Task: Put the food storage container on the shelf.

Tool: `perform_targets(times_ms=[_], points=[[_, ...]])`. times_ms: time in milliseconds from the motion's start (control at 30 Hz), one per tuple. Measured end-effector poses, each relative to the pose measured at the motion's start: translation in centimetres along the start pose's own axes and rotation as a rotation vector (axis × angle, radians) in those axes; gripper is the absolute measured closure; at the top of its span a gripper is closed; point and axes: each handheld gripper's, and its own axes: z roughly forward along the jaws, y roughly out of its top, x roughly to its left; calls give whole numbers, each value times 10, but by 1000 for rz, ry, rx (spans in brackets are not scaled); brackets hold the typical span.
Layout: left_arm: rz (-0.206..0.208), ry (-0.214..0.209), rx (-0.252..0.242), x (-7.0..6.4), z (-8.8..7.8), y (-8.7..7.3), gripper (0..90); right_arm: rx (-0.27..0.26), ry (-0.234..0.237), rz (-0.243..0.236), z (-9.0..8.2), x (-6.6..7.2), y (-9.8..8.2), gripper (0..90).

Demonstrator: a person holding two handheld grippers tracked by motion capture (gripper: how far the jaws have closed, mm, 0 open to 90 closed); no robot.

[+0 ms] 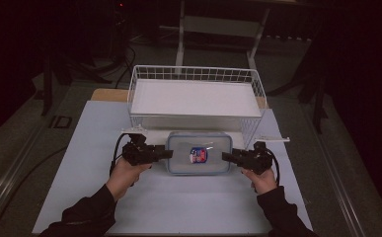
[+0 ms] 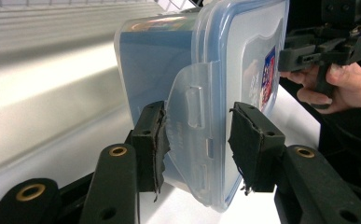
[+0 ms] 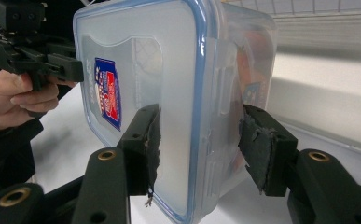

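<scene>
Between the wire basket (image 1: 196, 94) and the bench's (image 1: 178, 207) near edge lies the lidded container (image 1: 198, 153); left gripper (image 1: 165, 154) straddles its left-end latch, jaws apart, not clamped; right gripper (image 1: 226, 156) brackets its right end, jaws likewise released.

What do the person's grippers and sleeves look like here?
Both the left gripper and right gripper are black, each trailing a black cable. Their jaws are black bars with brass-ringed holes and worn, frayed black pads. Both sleeves are dark.
</scene>
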Motion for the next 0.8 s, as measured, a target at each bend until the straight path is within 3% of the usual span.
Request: perform_targets(times_ms=[233, 733, 800], points=[[-9, 27, 1, 10, 11, 4, 552, 2, -17, 2, 8, -11, 5, 491], [-10, 71, -60, 31, 29, 8, 536, -36, -50, 9, 26, -31, 12, 489], [-27, 88, -68, 32, 30, 8, 535, -37, -55, 11, 28, -33, 12, 489]])
